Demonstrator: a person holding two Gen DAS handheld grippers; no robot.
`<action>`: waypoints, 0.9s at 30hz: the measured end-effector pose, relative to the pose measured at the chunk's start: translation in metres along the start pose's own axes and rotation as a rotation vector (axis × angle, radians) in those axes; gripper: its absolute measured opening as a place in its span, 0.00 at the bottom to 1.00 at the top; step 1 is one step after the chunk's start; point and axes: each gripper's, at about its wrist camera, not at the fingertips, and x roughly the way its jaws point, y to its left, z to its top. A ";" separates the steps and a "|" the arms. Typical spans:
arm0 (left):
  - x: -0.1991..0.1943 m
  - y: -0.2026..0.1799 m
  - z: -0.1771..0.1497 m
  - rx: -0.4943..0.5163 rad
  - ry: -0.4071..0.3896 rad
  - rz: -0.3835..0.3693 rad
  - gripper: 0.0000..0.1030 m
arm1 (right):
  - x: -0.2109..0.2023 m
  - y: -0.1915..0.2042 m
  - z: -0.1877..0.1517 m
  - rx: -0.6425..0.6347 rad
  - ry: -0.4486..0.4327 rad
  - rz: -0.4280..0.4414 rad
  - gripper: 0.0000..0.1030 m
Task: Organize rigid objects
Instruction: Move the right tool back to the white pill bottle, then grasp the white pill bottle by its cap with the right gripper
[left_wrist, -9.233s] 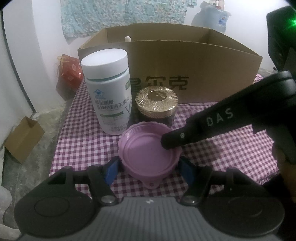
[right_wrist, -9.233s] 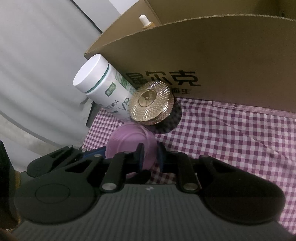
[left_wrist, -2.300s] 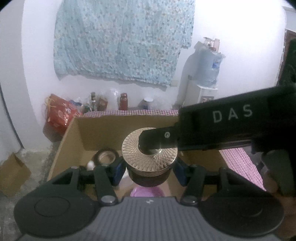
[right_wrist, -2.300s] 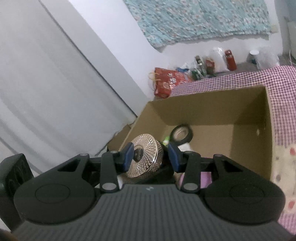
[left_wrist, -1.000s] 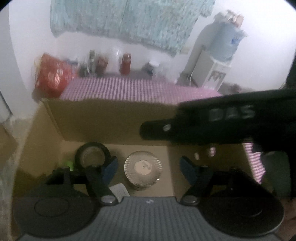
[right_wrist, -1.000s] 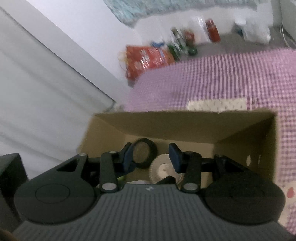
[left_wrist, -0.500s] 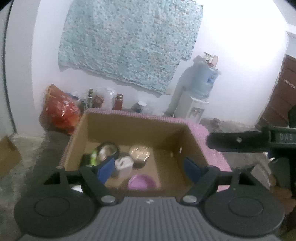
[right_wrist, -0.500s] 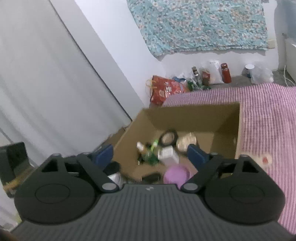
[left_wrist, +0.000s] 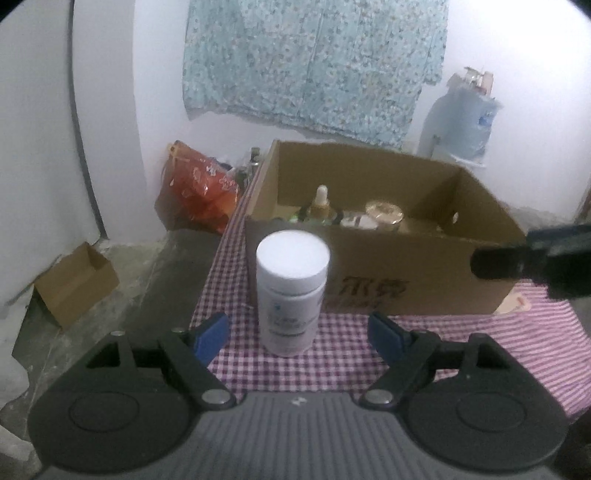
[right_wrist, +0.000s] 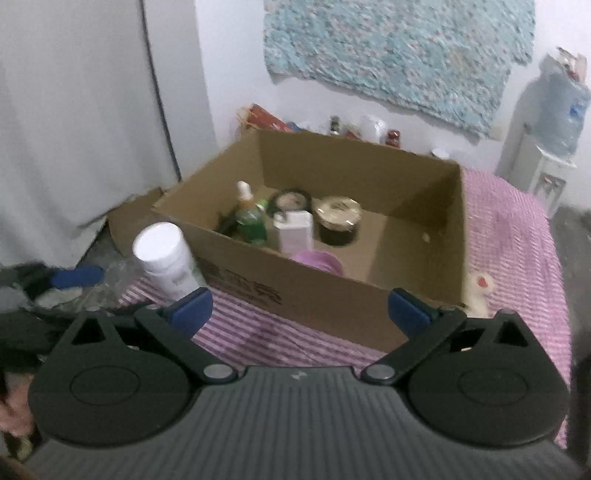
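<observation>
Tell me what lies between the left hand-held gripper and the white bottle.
Only bare checkered cloth, in the left wrist view. The white bottle stands upright before the cardboard box, ahead of the open left hand-held gripper, untouched.

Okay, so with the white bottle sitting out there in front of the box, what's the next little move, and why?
Probably ease the left gripper forward around the white bottle. It stands upright on the checked cloth, outside the cardboard box, and lines up between the open, empty jaws. The gold-lidded jar is already in the box.
</observation>
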 end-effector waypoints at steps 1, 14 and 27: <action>0.003 0.001 0.000 -0.001 -0.005 0.000 0.81 | 0.003 0.003 0.004 0.004 -0.008 0.020 0.99; 0.041 0.015 0.000 -0.016 -0.028 -0.036 0.68 | 0.078 0.020 0.027 0.334 0.064 0.474 0.97; 0.054 0.008 0.009 -0.028 -0.001 -0.024 0.53 | 0.127 0.021 0.025 0.428 0.149 0.521 0.49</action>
